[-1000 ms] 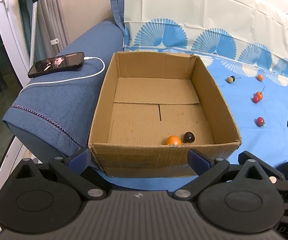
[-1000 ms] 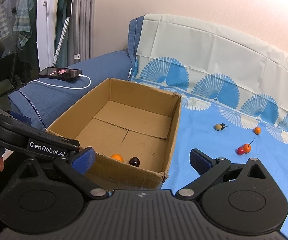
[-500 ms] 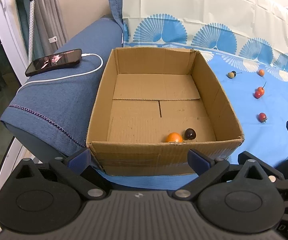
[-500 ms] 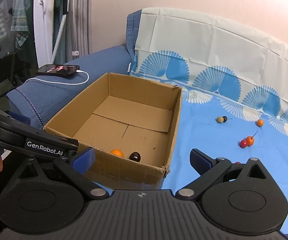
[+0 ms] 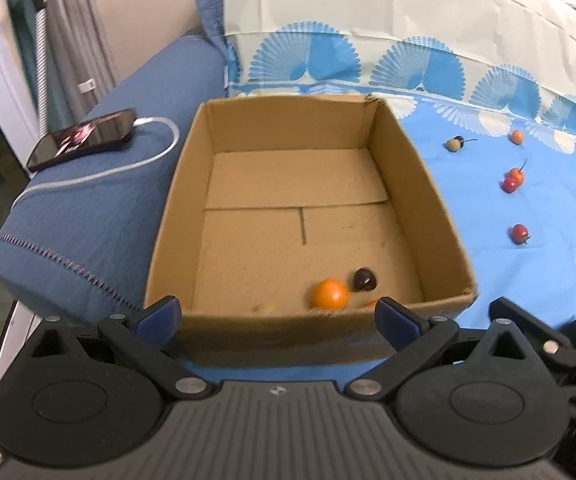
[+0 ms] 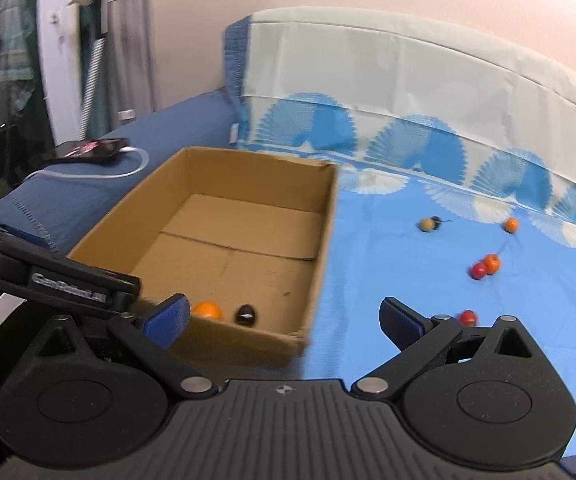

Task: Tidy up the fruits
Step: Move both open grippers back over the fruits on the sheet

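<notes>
Blue cloth printed with fan shapes covers the soft surface that fills the right of both views, running up against a pale backrest, while a denim-blue armrest at the left of the left wrist view carries a smartphone on a white charging cable. An open cardboard box sits at the middle of that frame, and near its lower edge lie an orange fruit and a dark cherry just beside it; a blurred orange patch close to the near wall may be another fruit, but I cannot tell. Out on the cloth, at the right of the right wrist view, the loose fruits are spread apart: a tan and dark pair, a small orange one, a red and orange pair touching each other, and a single red cherry peeking just behind the finger linkage at lower right. The left gripper hangs in front of the box with its jaws spread wide and nothing between them; the right gripper is likewise agape and empty, aimed between box and cloth. Sorting looks partly done, with a new pick about to begin. Swinging the right tongs rightward and down over the nearest red cherry seems the sensible next move, closing gently since such round fruit would roll away.
</notes>
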The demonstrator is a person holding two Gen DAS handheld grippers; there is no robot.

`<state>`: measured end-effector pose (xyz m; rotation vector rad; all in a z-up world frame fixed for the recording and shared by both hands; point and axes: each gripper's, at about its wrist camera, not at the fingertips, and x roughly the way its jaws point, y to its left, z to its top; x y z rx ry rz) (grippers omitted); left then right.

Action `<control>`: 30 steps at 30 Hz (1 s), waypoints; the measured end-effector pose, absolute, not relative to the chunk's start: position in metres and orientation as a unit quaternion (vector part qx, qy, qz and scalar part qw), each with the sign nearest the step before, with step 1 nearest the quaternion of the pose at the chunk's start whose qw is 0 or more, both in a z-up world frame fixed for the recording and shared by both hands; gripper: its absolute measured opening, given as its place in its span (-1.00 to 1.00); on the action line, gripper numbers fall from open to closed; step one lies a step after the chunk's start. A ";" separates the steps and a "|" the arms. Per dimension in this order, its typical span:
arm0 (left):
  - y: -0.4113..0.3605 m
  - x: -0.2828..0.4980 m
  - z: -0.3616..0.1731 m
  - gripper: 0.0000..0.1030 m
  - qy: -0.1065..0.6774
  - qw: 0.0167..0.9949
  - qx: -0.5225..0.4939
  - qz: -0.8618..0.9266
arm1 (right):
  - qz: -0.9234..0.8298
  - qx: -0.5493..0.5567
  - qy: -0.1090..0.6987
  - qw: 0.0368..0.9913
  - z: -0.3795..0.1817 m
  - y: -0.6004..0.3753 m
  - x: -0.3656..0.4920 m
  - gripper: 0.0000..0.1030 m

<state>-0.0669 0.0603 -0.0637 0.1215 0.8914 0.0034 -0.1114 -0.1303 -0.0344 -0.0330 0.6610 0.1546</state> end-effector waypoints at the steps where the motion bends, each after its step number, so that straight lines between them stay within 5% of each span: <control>1: 0.055 -0.063 -0.062 1.00 0.430 0.901 0.061 -0.002 | 0.065 -0.013 0.321 0.945 -0.034 -0.138 -0.110 0.95; 13: -0.072 -0.006 -0.073 1.00 0.455 0.878 0.072 -0.126 | -0.124 0.039 0.330 0.935 -0.064 -0.294 -0.097 0.95; 30: -0.270 0.099 -0.218 1.00 0.525 0.822 0.077 -0.208 | -0.180 0.066 0.366 0.910 -0.168 -0.470 0.042 0.95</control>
